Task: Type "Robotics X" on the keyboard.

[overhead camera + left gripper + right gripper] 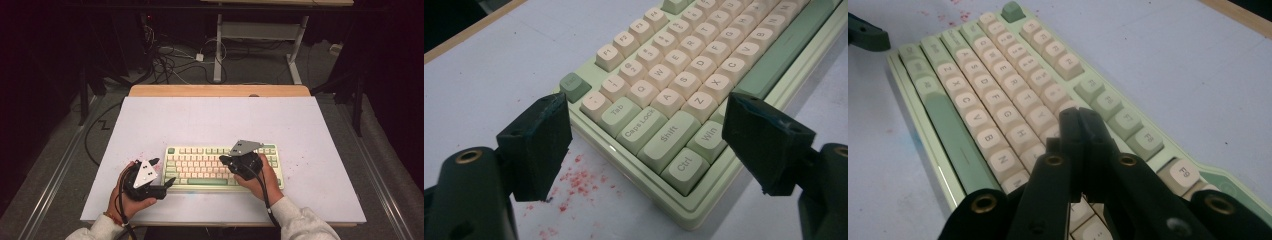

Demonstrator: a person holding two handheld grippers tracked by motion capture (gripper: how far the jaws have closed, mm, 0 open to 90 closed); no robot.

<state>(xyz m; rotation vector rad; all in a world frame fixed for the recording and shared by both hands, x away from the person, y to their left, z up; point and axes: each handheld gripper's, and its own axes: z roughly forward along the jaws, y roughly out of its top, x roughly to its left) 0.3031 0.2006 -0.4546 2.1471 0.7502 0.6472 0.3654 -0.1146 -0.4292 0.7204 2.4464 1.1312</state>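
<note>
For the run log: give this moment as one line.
left gripper: open, at keyboard left end | right gripper: shut, over keys

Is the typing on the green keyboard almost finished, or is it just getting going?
Set up: the keyboard lies flat on the white table. In hand: the right gripper, jaws shut, hovers over the middle keys like one poking finger; whether it touches a key is unclear. The left gripper waits open at the keyboard's left end, near Ctrl and Shift, gripping nothing. No screen is in sight, so how much is left cannot be judged.
</note>
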